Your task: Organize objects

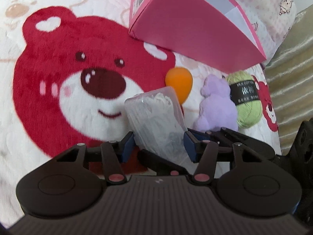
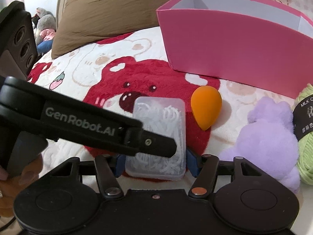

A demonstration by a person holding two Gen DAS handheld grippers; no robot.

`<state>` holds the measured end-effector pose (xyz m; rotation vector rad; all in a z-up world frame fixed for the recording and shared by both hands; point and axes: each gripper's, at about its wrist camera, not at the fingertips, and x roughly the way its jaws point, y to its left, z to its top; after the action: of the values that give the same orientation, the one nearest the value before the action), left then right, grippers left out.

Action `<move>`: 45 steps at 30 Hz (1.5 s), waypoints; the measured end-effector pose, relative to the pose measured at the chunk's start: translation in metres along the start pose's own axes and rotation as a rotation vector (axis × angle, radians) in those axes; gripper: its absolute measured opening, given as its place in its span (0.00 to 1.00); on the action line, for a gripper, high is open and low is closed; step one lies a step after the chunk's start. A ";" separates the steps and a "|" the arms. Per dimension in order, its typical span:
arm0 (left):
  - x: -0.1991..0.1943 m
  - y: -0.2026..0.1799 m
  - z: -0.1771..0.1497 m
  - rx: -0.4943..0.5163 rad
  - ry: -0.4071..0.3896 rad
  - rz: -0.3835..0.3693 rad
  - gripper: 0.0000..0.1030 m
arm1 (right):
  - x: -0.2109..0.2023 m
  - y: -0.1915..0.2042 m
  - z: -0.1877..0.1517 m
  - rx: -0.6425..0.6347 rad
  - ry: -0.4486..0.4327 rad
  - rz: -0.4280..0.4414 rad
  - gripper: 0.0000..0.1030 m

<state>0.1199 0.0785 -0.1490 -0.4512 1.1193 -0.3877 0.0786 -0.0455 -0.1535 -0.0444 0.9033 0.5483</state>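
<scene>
**Clear box held at both ends, pink box ahead**

While both grippers meet on it, the clear rectangular plastic box of white floss picks (image 1: pixel 156 121) sits between the left gripper (image 1: pixel 158 145) fingers, whose blue pads press its two long sides near its lower end. Seen from the right wrist, the right gripper (image 2: pixel 154 163) brackets the same box's near end; its pads lie just beside or against the box, and I cannot tell whether they grip. The left gripper's black body crosses over the box there.

Taking the open pink cardboard box (image 2: pixel 230 45) as landmark: the clear box lies in front of it, its long axis running roughly toward it, tilted slightly left in the left wrist view. An orange teardrop makeup sponge (image 2: pixel 206 107) lies between them on the bear-print blanket (image 2: pixel 82 74). A lilac plush toy (image 2: pixel 268 137) and a green yarn ball (image 2: pixel 307 141) rest below the pink box's right end.

Judging from this, the left gripper has the firmer hold; carrying forward over the sponge looks the likely next move.
</scene>
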 end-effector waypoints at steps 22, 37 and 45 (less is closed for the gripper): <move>-0.063 -0.057 0.012 0.055 0.007 -0.015 0.48 | -0.064 0.017 0.020 -0.125 -0.057 -0.014 0.63; -0.094 -0.110 0.036 0.140 0.000 -0.023 0.48 | -0.119 0.020 0.044 -0.208 -0.158 -0.036 0.62; -0.097 -0.149 0.059 0.189 -0.049 -0.078 0.48 | -0.160 0.007 0.073 -0.342 -0.173 -0.069 0.62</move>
<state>0.1256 0.0105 0.0256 -0.3363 1.0089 -0.5431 0.0503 -0.0899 0.0147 -0.3316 0.6298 0.6272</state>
